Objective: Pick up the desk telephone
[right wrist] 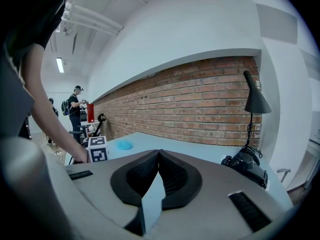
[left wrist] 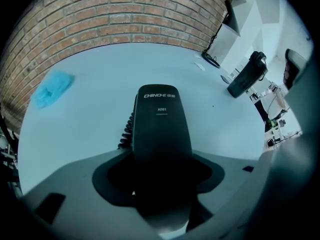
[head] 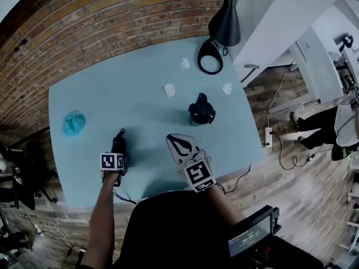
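A black telephone handset [head: 118,142] with a coiled cord [left wrist: 127,130] sits near the front left of the light blue table [head: 112,94]. My left gripper [head: 118,148] points steeply down and is shut on it. In the left gripper view the handset [left wrist: 160,119] rises out from between the jaws of that gripper [left wrist: 160,176]. A bulky black device [head: 201,111] stands at mid-table, also seen in the left gripper view [left wrist: 246,76] and the right gripper view [right wrist: 247,166]. My right gripper [head: 175,142] hovers in front of it, its jaws [right wrist: 159,156] shut on nothing.
A black lamp [head: 226,15] with a ring-shaped base [head: 210,58] stands at the table's far right corner. A blue cloth [head: 73,122] lies at the left. Three small white pieces [head: 169,89] lie toward the back. Brick wall behind; a person [right wrist: 75,109] stands far off.
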Demonstrator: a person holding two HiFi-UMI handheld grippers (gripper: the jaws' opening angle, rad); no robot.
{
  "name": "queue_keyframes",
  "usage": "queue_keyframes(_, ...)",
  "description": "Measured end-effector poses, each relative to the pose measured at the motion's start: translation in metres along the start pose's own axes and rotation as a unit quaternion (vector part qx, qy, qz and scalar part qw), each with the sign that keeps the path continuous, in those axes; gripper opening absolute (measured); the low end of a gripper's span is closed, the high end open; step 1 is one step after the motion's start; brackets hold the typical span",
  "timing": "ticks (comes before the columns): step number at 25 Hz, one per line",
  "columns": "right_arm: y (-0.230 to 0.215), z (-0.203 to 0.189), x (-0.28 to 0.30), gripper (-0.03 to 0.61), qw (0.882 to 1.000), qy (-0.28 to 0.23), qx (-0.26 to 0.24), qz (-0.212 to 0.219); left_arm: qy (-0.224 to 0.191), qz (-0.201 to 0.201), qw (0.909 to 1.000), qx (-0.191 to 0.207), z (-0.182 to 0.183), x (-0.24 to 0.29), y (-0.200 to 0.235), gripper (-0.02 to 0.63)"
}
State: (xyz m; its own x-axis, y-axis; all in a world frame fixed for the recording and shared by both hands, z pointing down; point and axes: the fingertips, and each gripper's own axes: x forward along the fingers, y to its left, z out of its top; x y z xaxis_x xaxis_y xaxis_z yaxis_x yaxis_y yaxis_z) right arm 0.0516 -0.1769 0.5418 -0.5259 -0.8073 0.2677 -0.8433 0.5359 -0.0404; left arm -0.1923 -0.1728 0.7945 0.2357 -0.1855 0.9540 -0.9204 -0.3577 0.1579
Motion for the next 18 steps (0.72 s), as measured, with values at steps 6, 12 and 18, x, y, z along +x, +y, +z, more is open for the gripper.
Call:
queue_keyframes(6, 0.0038, 0.0056, 0.0059, 0.021, 1.0, -0.003, -0.004, 0.003, 0.003, -0.006, 0.9999, 0.009, 0.0006, -0.0014, 0.0003, 0.295)
queue_keyframes(12, -0.0002, 0.0092, 0.0065, 0.021, 1.0, -0.004, 0.002, -0.004, -0.003, -0.015, 0.9999, -0.005, -0.0008, -0.0029, 0.0008, 0.295)
queue_keyframes(18, 0.0022, 0.0103, 0.0081, 0.021, 1.0, -0.002, 0.004, 0.0, -0.004, -0.017, 0.9998, 0.001, -0.0037, -0.0099, 0.0024, 0.295)
